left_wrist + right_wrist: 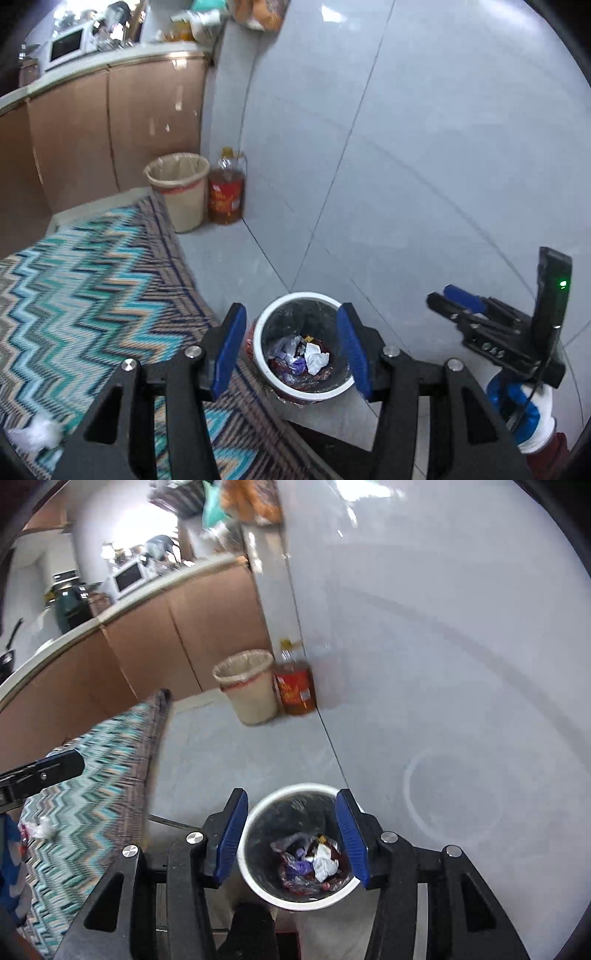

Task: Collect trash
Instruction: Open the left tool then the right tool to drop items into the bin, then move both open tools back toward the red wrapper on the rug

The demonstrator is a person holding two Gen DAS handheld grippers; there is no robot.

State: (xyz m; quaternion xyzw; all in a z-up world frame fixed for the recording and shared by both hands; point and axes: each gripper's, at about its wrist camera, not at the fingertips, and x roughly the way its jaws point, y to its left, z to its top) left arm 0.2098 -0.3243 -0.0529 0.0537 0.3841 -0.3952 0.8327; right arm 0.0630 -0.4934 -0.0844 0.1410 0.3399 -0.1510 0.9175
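Note:
A small white-rimmed trash bin (266, 363) (247, 867) stands on the grey floor by the rug's edge. Inside it lie a crumpled white paper (316, 358) (325, 862) and purple and red wrappers. My left gripper (291, 310) hovers above the bin, open, with nothing between its blue pads. My right gripper (291, 795) is also above the bin, open and empty. In the left wrist view the right gripper (441, 295) shows at the right, held by a gloved hand (532, 421). A white crumpled scrap (35, 435) (40, 829) lies on the rug.
A zigzag teal rug (92, 277) (92, 775) covers the floor at left. A beige lined bin (181, 188) (249, 686) and an oil bottle (226, 188) (295, 683) stand in the corner by brown cabinets (110, 129). A tiled wall (406, 147) rises to the right.

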